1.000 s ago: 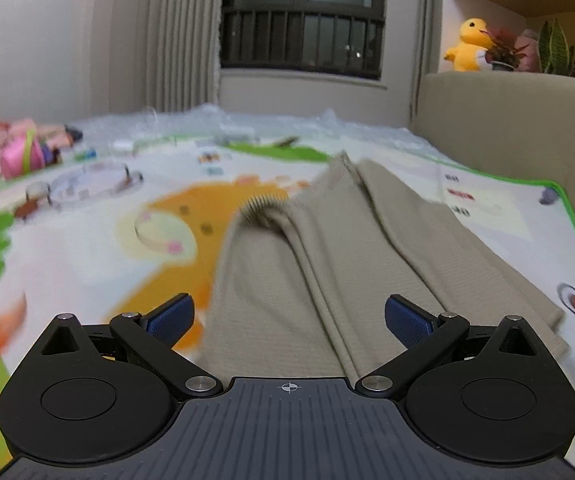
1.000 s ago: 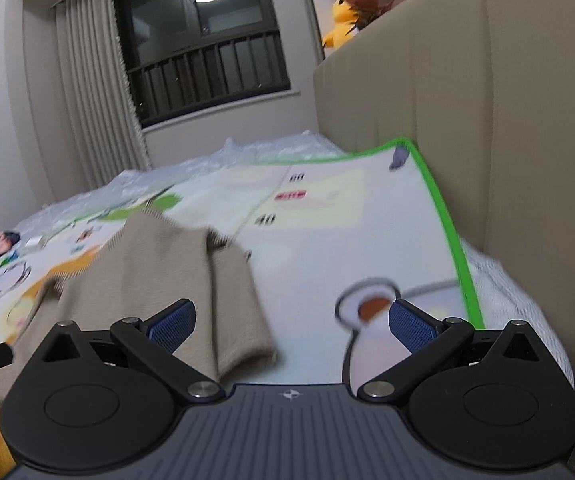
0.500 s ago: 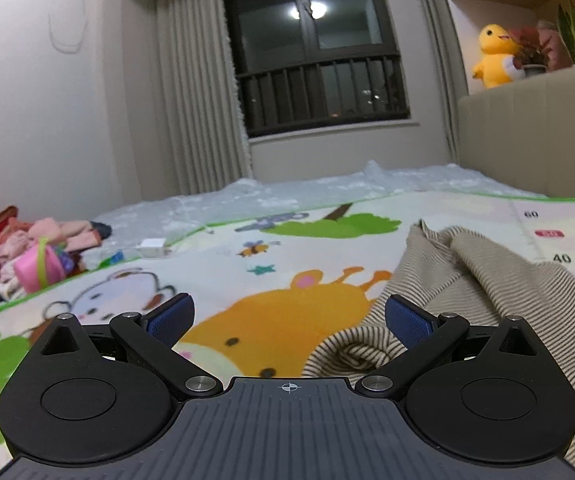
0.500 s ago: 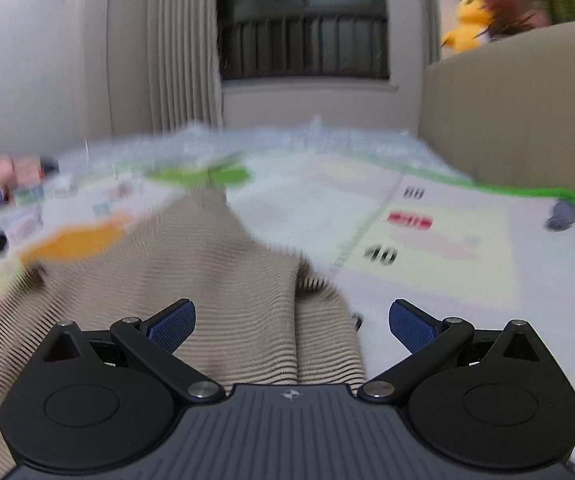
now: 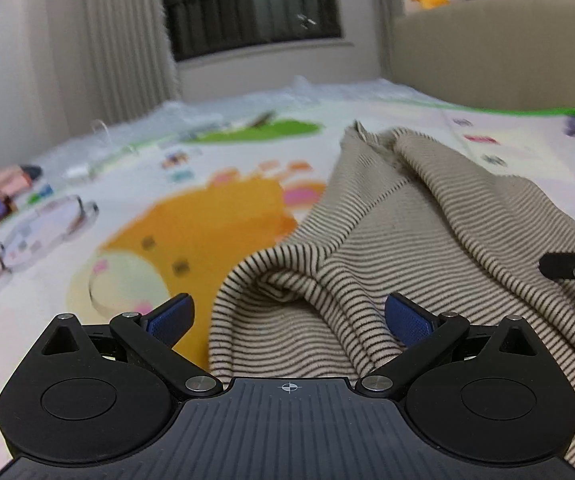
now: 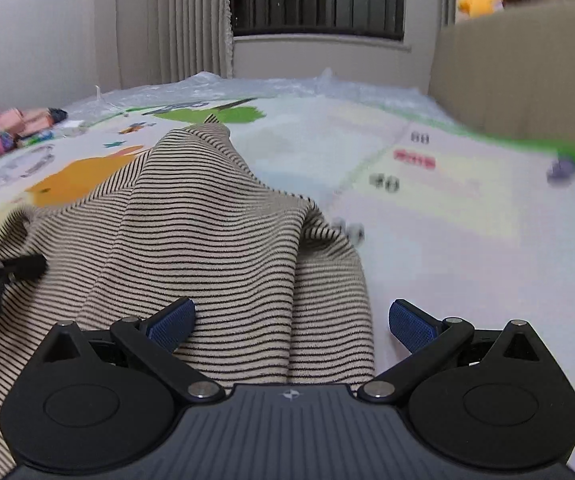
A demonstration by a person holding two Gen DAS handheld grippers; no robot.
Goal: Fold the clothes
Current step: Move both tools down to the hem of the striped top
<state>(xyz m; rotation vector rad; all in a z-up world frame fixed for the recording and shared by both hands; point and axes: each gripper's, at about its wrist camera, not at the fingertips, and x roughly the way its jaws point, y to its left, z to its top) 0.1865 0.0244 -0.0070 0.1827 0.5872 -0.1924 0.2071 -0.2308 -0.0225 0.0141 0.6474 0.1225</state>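
Both grippers, left point(image 5: 287, 316) and right point(image 6: 291, 316), gape wide over the striped top point(image 5: 407, 240) on the mat point(image 5: 207, 220). Clothes pile point(image 6: 3, 132) far left; only the right view shows the mat's numbers point(image 6: 383, 182).

Beige knit garment point(image 5: 427, 216) w/ thin dark stripes, rumpled & partly folded, lying on play mat point(image 5: 207, 216); runs from 6 toward 12 o'clock.

Printed figures are running down the ruler strip of the play mat point(image 6: 467, 216) in the right wrist view, but blur is leaving none of them readable, and a red label on the same strip is showing only as a smear. Small printed labels in the left wrist view are staying equally illegible.
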